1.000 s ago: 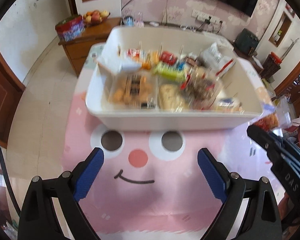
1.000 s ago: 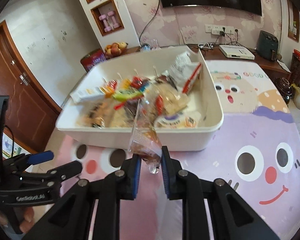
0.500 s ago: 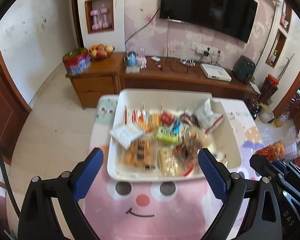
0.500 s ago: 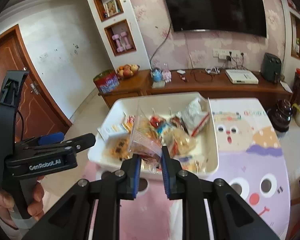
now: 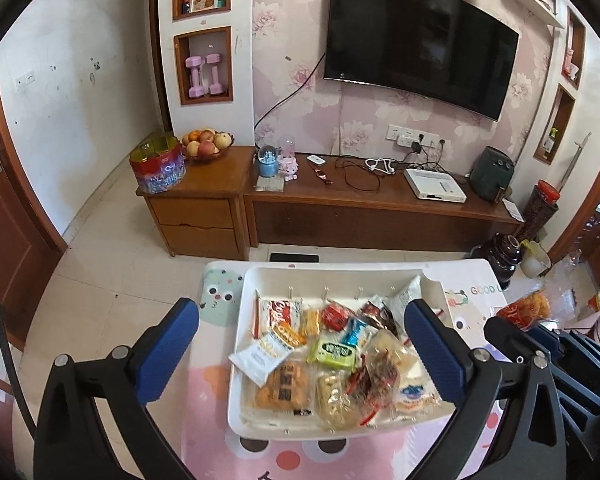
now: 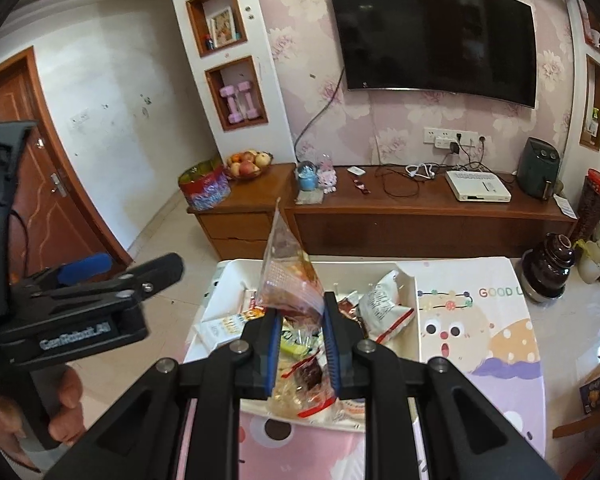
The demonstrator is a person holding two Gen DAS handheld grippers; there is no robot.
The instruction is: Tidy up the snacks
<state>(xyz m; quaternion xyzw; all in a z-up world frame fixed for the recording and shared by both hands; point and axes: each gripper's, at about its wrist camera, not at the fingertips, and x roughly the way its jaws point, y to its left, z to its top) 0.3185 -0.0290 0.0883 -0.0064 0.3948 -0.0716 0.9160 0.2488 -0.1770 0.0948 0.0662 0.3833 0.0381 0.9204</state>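
The right gripper (image 6: 302, 340) is pinched tight on a clear snack bag (image 6: 288, 276), which stands up between the blue pads high above the white bin (image 5: 236, 364). The left gripper (image 5: 300, 344) holds nothing; its jaws are spreading wider, with only air between them and the bin far below. The bin sits on a cartoon-print table (image 5: 216, 400) and is already crowded with packets: a green bar (image 5: 334, 354), a white sachet (image 5: 258, 356), cookies (image 5: 282, 386) and others lying across one another.

The main risk, as I judge it, is the grip itself. The pads seem to hold only a lower part of thin, slippery film, though the fisheye view makes the exact hold hard to read, and the weight of the contents could let the bag slide out or tear. Dropped from up here, it could land on the heap, bounce off the rim or fall to the floor. The heap is also uneven, so a packet set on top may slip aside.
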